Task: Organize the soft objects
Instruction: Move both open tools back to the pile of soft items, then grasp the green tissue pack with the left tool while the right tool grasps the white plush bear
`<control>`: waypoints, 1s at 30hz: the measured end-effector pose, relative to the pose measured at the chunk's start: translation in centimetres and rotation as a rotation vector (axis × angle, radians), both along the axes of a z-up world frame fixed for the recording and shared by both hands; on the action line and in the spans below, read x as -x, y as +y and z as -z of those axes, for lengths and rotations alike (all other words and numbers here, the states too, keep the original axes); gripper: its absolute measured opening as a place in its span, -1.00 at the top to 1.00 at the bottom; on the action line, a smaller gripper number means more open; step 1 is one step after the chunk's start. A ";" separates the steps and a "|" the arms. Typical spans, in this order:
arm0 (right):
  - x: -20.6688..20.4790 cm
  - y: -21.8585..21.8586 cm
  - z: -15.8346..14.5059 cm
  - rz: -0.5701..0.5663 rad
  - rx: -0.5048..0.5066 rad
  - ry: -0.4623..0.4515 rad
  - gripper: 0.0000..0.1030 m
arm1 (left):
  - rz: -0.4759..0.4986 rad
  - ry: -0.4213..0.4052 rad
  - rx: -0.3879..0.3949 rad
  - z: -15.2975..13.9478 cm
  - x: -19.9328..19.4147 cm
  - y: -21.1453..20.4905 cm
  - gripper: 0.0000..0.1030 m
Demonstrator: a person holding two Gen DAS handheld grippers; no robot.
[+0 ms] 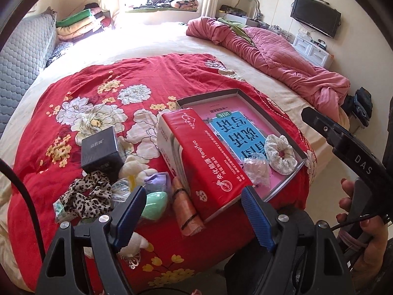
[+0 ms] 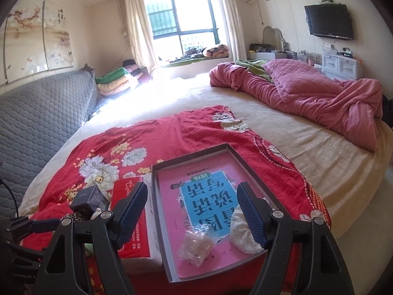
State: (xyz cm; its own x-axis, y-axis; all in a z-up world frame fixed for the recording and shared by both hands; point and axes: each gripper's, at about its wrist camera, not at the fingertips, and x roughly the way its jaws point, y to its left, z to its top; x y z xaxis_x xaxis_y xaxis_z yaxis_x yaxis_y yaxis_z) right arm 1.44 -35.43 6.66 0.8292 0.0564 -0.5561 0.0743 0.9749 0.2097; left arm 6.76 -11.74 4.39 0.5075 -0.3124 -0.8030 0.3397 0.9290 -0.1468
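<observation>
Both tools spread, empty. Left tool [image 1: 194, 211] hangs over pile beside tray [image 1: 301, 158]: leopard scrunchie [image 1: 86, 195], green sponge [image 1: 154, 204]. Right tool [image 2: 191, 211] over tray. I'd pinch scrunchie mid-fold, lift clear of tissue pack [image 1: 203, 157], drop beside white scrunchie [image 1: 280, 154].

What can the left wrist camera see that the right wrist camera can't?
Only the left wrist view shows the leopard-print fabric scrunchie, the mint green soft sponge and the rolled orange cloth. Only the right wrist view shows the flower painting on the wall. Both show the shallow grey cardboard tray, the white dotted scrunchie and the crinkly clear plastic bag inside it, plus the red tissue pack.
</observation>
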 end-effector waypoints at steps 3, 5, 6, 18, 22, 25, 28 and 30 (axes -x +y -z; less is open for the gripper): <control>0.2 1.0 -0.5 -0.027 -0.008 -0.005 -0.49 | -0.027 -0.008 0.001 -0.5 0.1 1.8 -0.53; 0.4 1.7 -0.8 -0.044 -0.005 -0.011 -0.49 | -0.051 -0.016 0.002 -0.9 0.1 3.3 -0.53; 0.5 2.1 -1.0 -0.055 0.000 -0.016 -0.49 | -0.064 -0.022 -0.001 -1.1 0.1 4.0 -0.53; 1.5 7.7 -2.7 -0.195 0.000 -0.032 -0.49 | -0.241 -0.053 -0.017 -1.9 1.0 13.2 -0.53; 1.6 9.5 -2.4 -0.245 -0.011 -0.014 -0.49 | -0.282 -0.038 -0.021 -1.0 1.7 15.5 -0.53; 1.7 10.9 -2.2 -0.266 0.003 -0.002 -0.49 | -0.298 -0.031 -0.026 -0.5 2.2 16.6 -0.53; 2.0 11.9 -1.9 -0.298 0.001 0.008 -0.49 | -0.310 -0.025 -0.034 0.0 2.7 17.5 -0.53; 2.1 12.6 -1.8 -0.312 0.010 0.014 -0.49 | -0.319 -0.018 -0.033 0.3 2.9 18.0 -0.53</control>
